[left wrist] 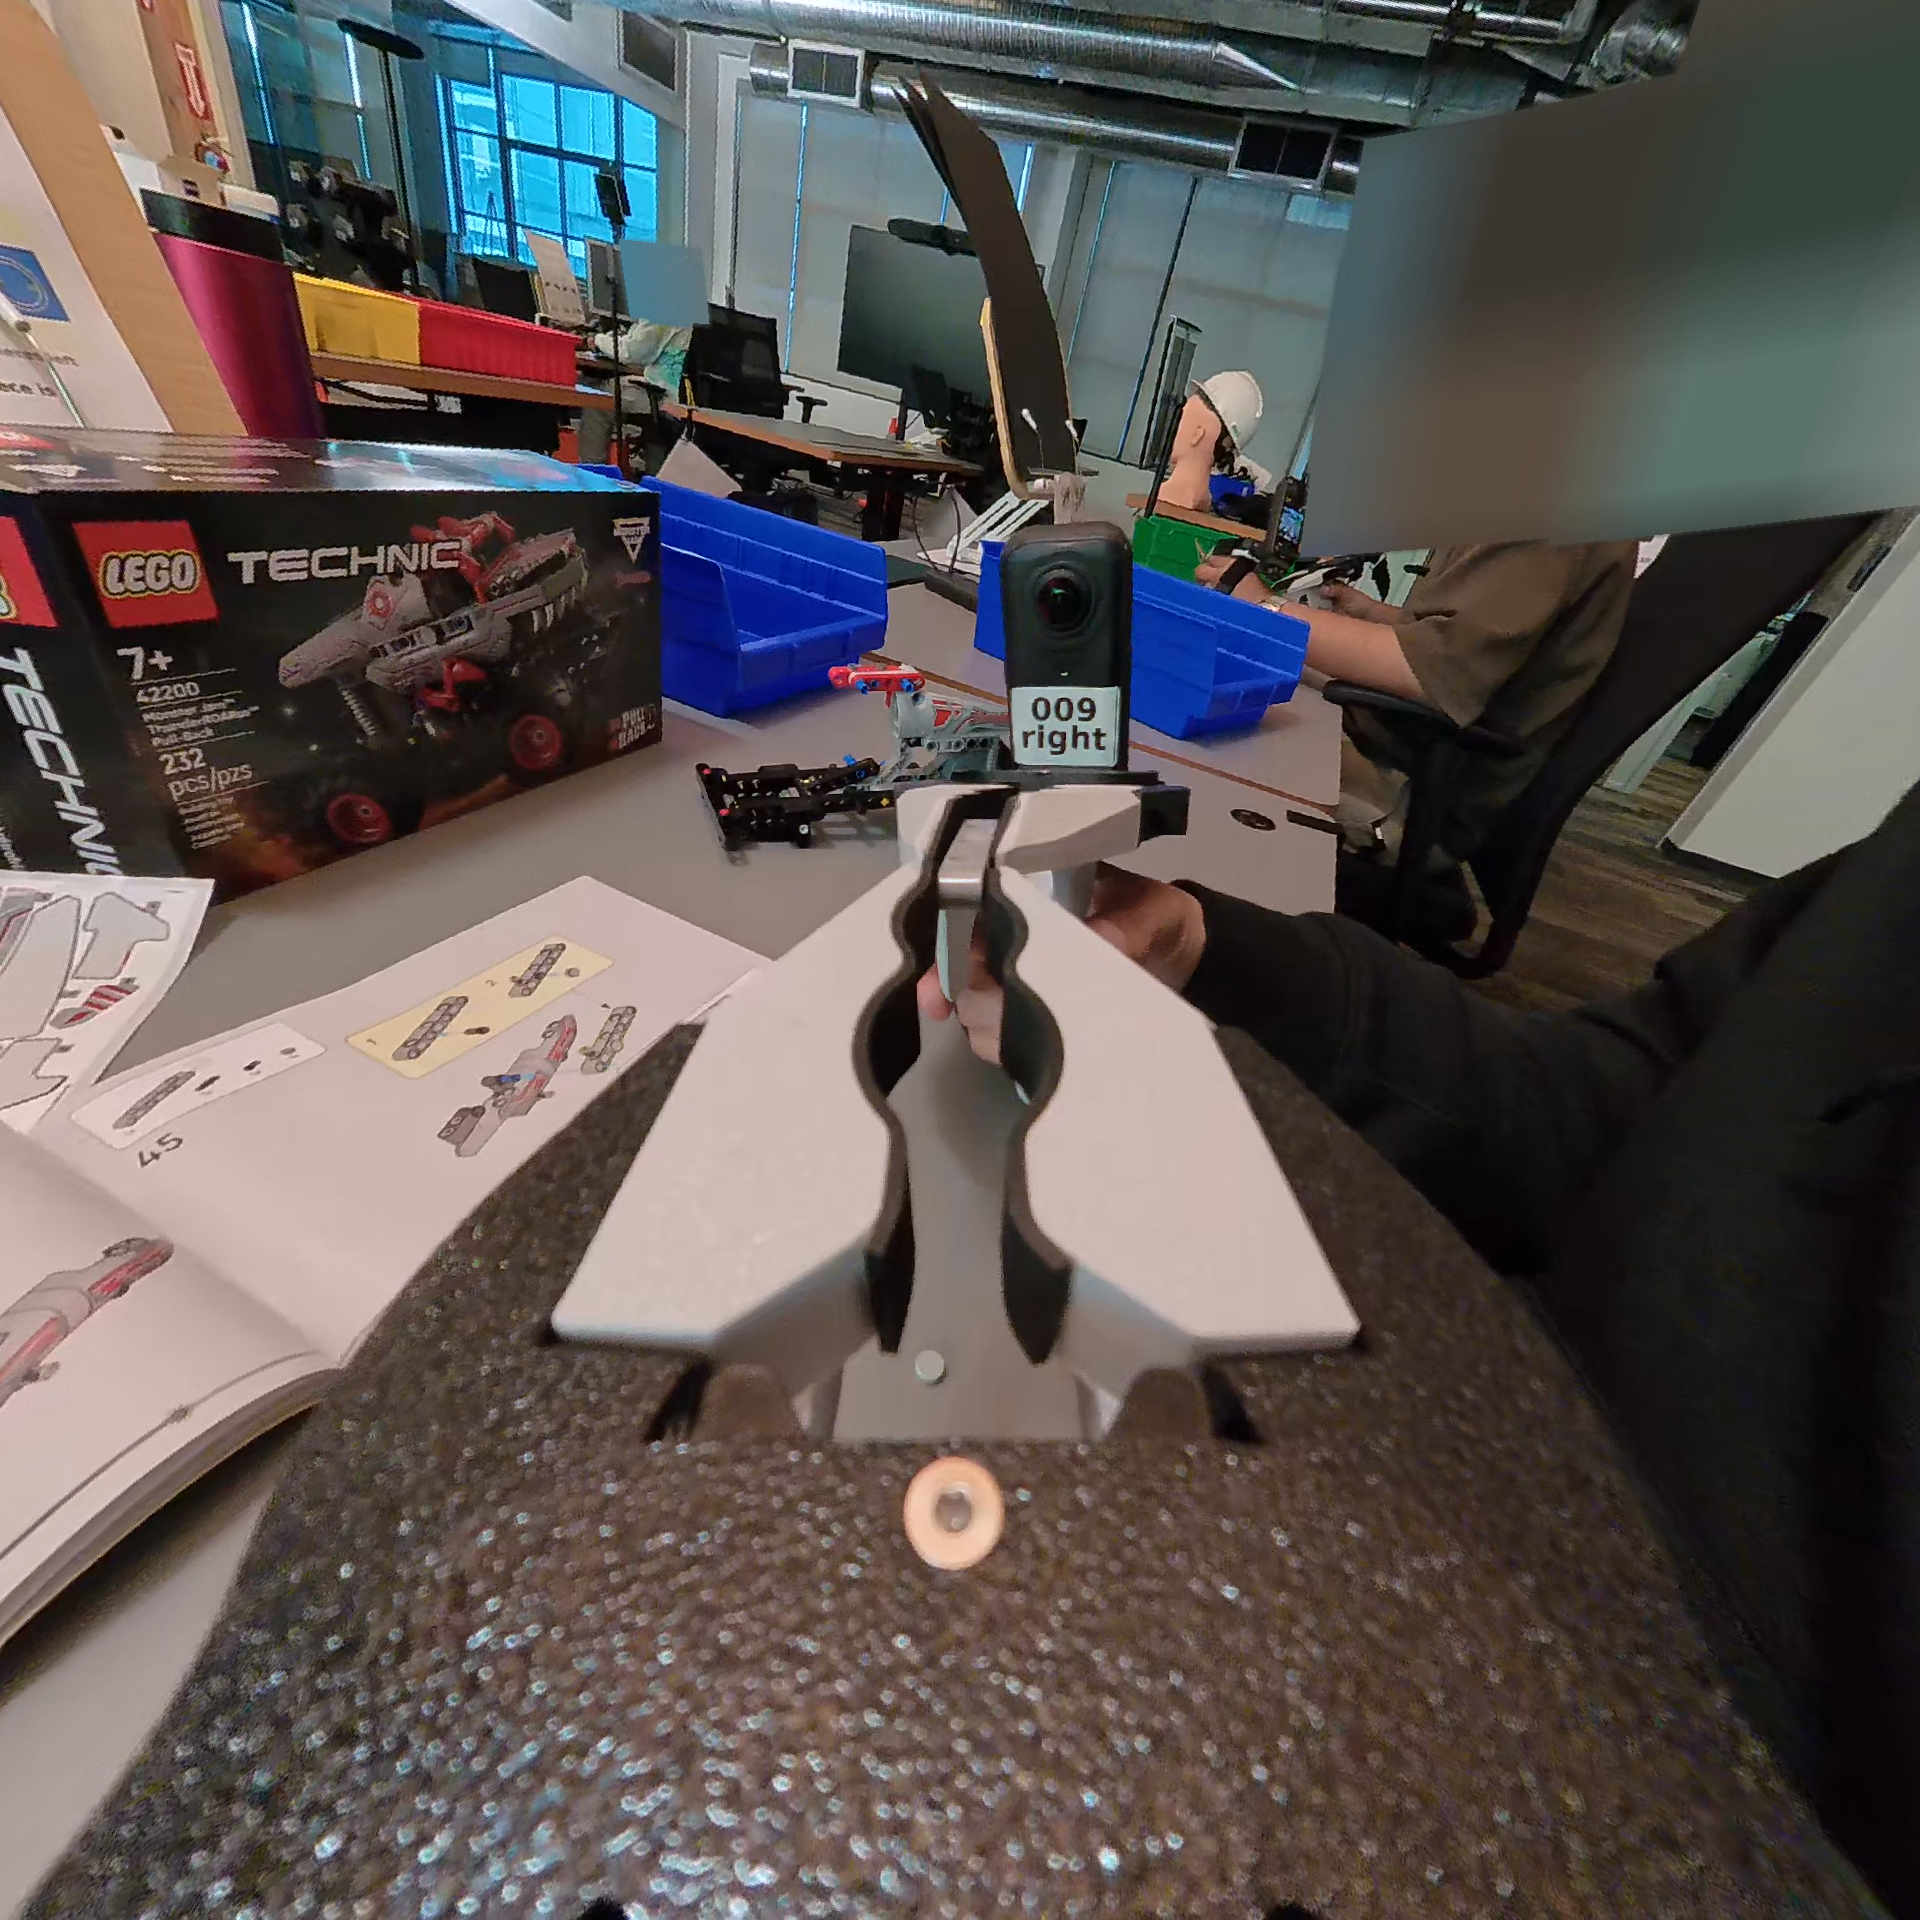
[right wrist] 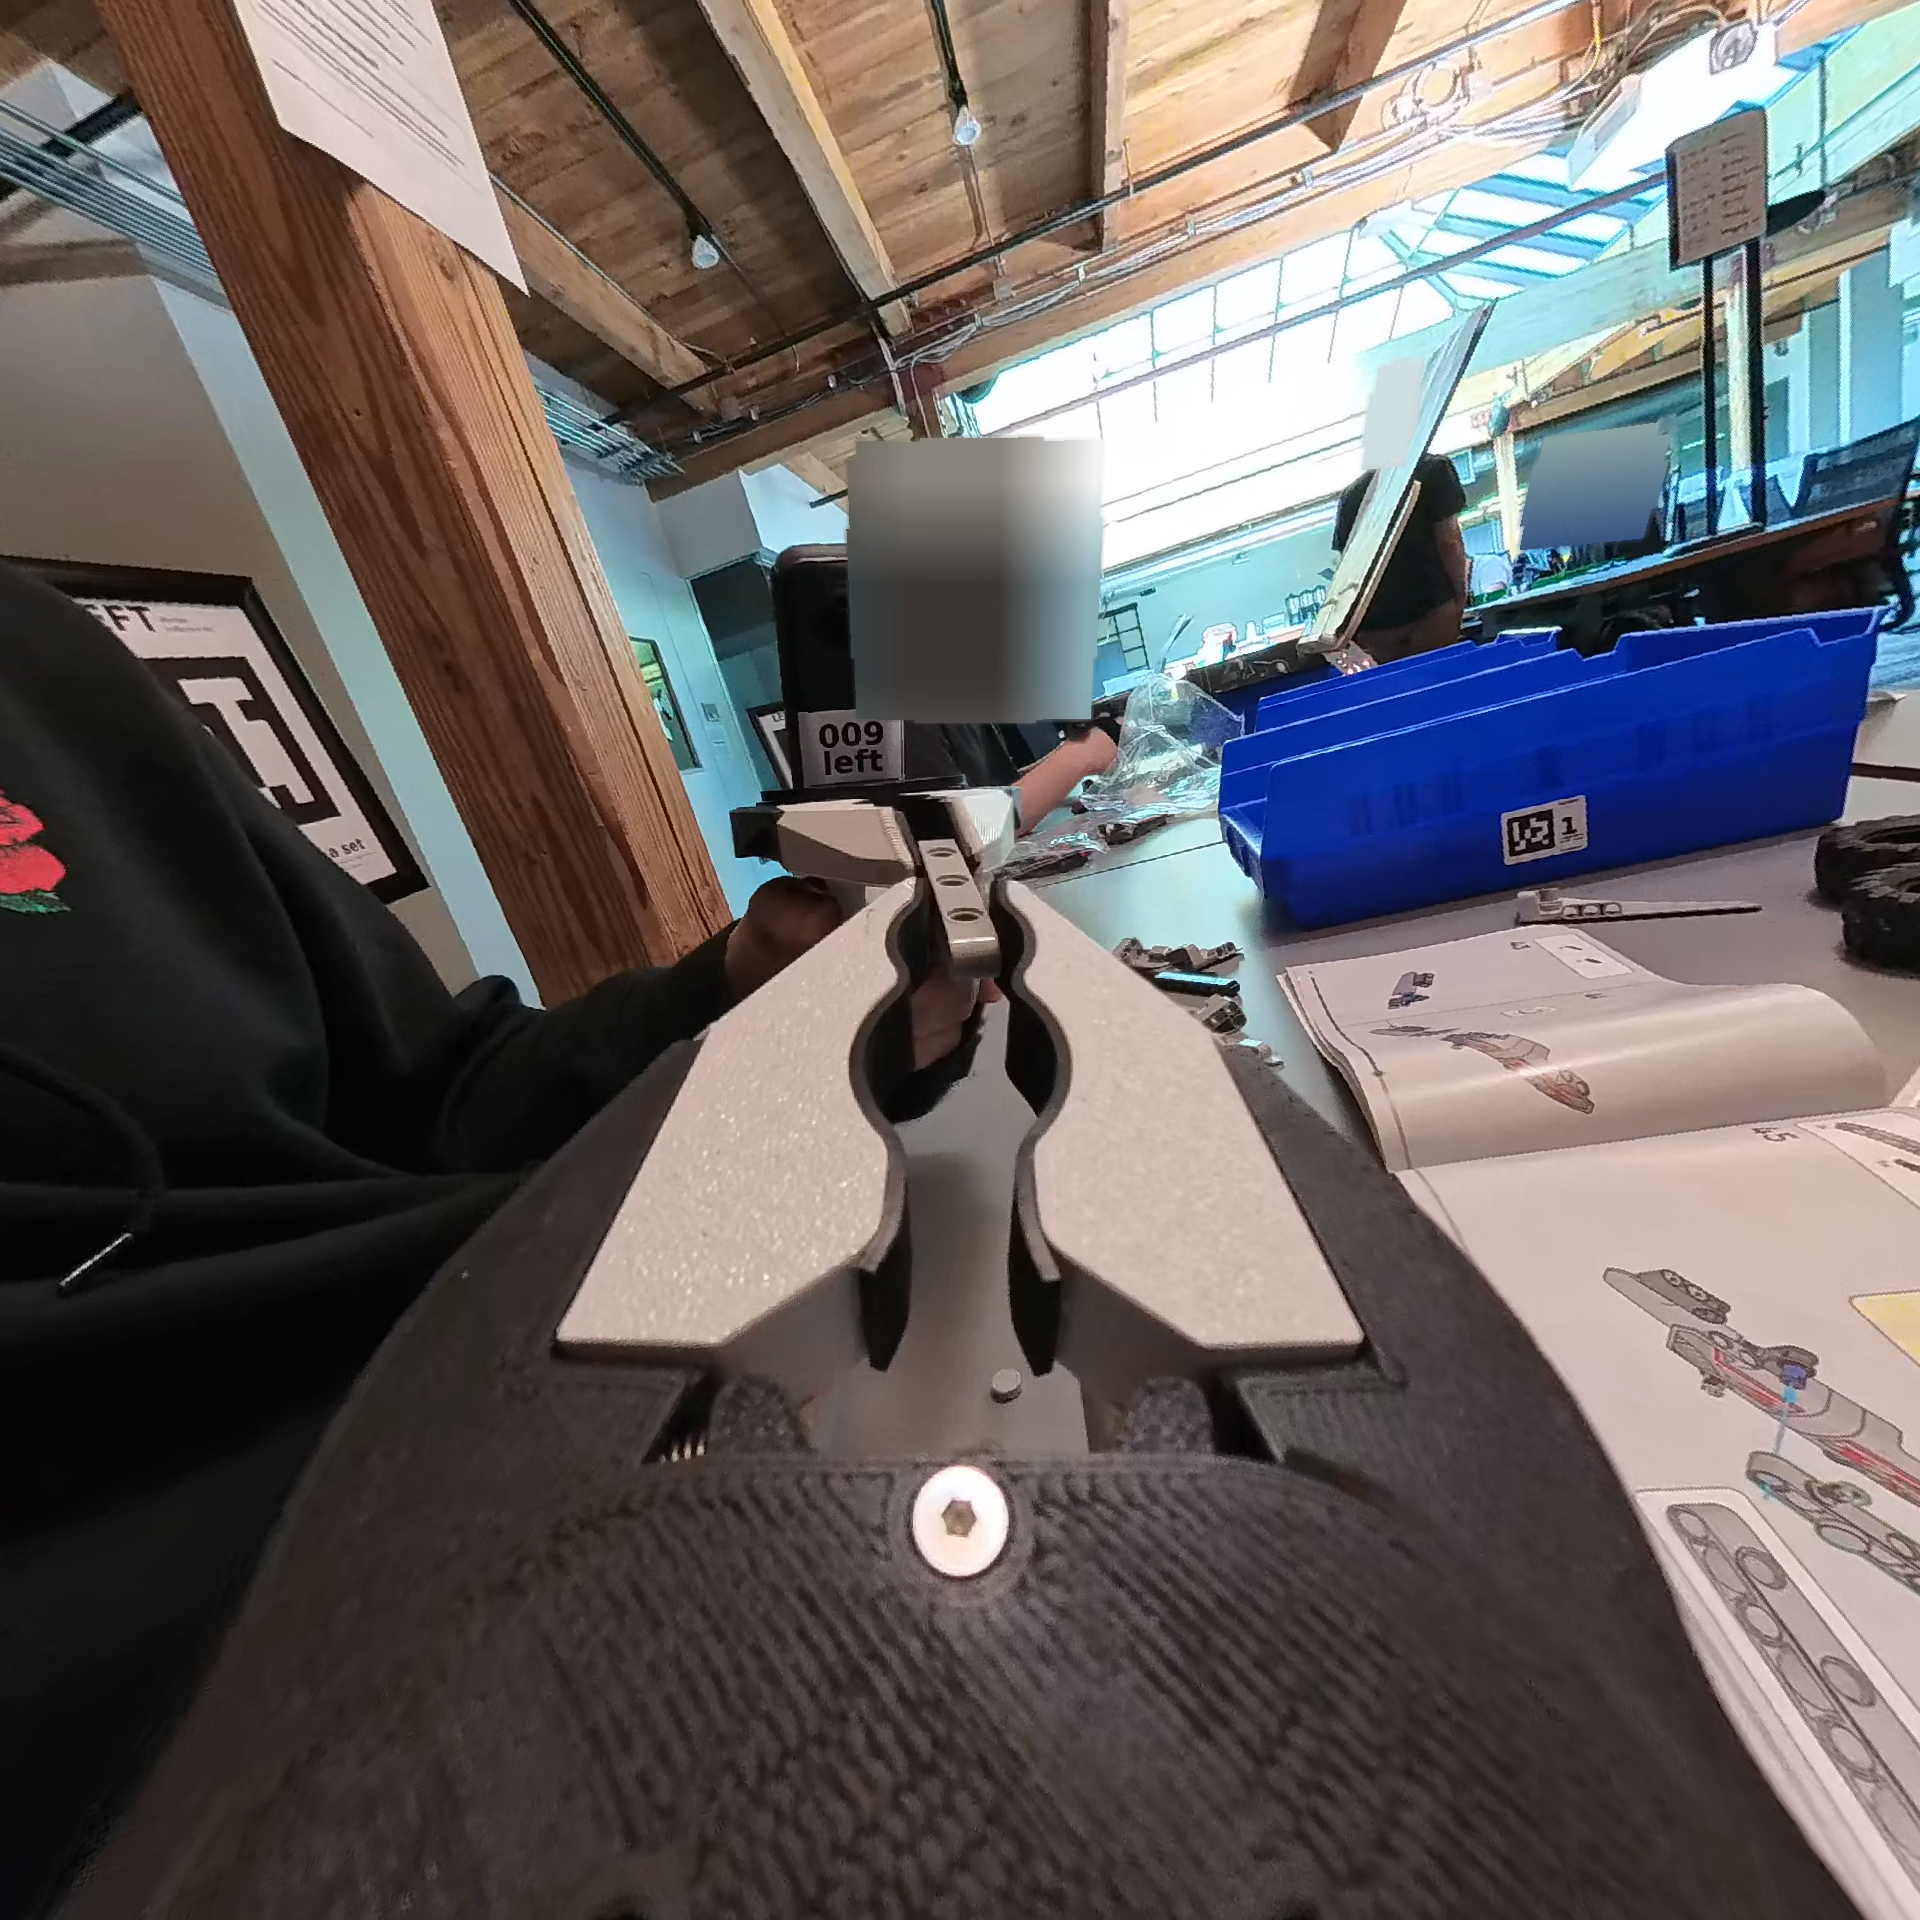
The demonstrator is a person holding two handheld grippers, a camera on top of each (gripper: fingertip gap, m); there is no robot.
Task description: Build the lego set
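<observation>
Open office, timber beams and ducts overhead, grey table (left wrist: 499, 862) underneath. Up above that table, face to face: left gripper (left wrist: 961, 883) and right gripper (right wrist: 961, 914), tips meeting over one grey beam (right wrist: 961, 914). Both pinching it — left clamped on one end, right clamped on the other, beam with its row of holes upright in the right wrist view, seen edge-on as a thin grey strip (left wrist: 958, 894) in the left. Held in the air, clear of the table. Behind it in the left view, a hand (left wrist: 1143, 925) in a dark sleeve wrapped round the far gripper's handle. Farther back on the table, the half-built chassis (left wrist: 831, 779), black and grey with red bits, just in front of a blue bin (left wrist: 769, 613). Box (left wrist: 343, 644) standing to the left. Manual (left wrist: 343, 1081) lying open beside the grippers, sticker sheet (left wrist: 83, 956) just beyond. Over in the right view, tyres (right wrist: 1870, 883) at the far edge, loose grey parts (right wrist: 1184, 961) near the manual's top corner.
</observation>
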